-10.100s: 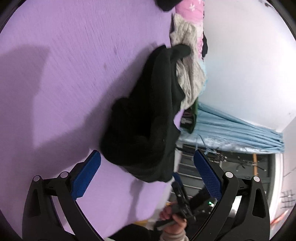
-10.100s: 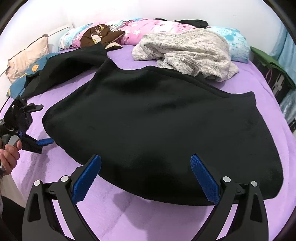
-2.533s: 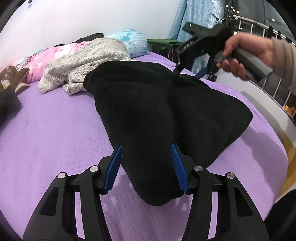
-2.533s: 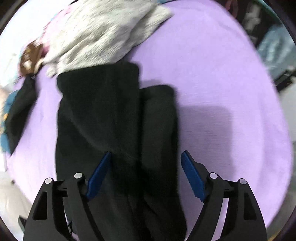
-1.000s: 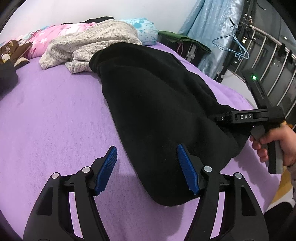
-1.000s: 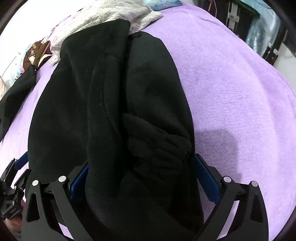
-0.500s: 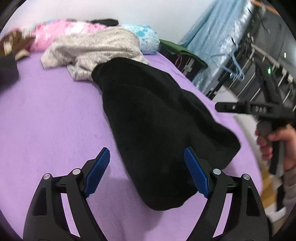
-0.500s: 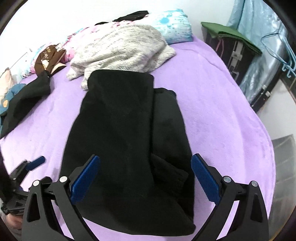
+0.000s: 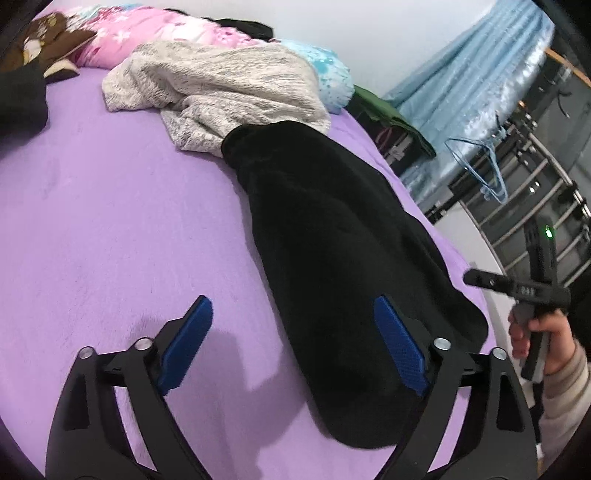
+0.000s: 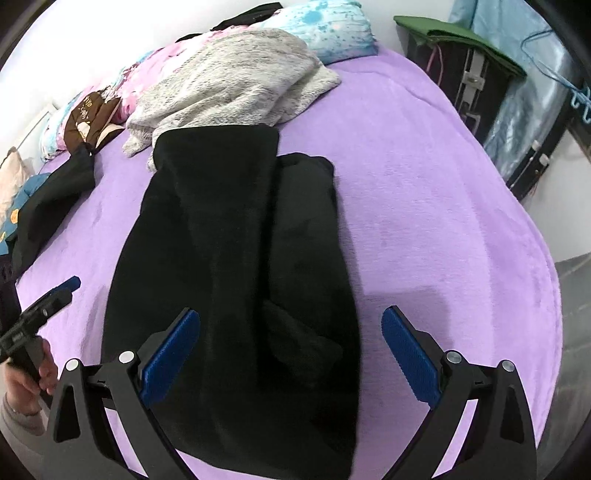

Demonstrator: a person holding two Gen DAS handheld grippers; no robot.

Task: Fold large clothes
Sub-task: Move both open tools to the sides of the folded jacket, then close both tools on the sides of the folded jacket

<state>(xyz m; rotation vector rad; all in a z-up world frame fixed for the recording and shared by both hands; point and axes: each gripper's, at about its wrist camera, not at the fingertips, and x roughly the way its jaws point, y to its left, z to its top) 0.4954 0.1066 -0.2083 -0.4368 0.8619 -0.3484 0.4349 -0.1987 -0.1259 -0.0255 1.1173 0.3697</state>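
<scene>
A large black fleece garment (image 9: pixel 332 236) (image 10: pixel 236 258) lies folded lengthwise into a long strip on the purple bed (image 9: pixel 110 221) (image 10: pixel 424 206). My left gripper (image 9: pixel 295 347) hovers above the strip's near left edge, its jaws still opening, pads clear of the cloth. My right gripper (image 10: pixel 291 354) hangs over the strip's near end, jaws wide, nothing pressed between the pads. The right gripper also shows at the right edge of the left wrist view (image 9: pixel 480 278), held by a hand (image 9: pixel 535 332). The left gripper's fingertip (image 10: pixel 68 284) shows at the left of the right wrist view.
A grey fuzzy garment (image 9: pixel 221 88) (image 10: pixel 236 81) lies heaped beyond the black strip's far end. Pink and blue pillows (image 10: pixel 332 22) line the headboard. Another dark garment (image 10: pixel 48 199) lies at the left. A blue curtain (image 9: pixel 469 92), hanger and metal rail stand beyond the bed's right edge.
Both grippers let go of the black garment and lifted away from it. The left jaws widened and the left gripper slid left; the right gripper rose, showing the whole strip.
</scene>
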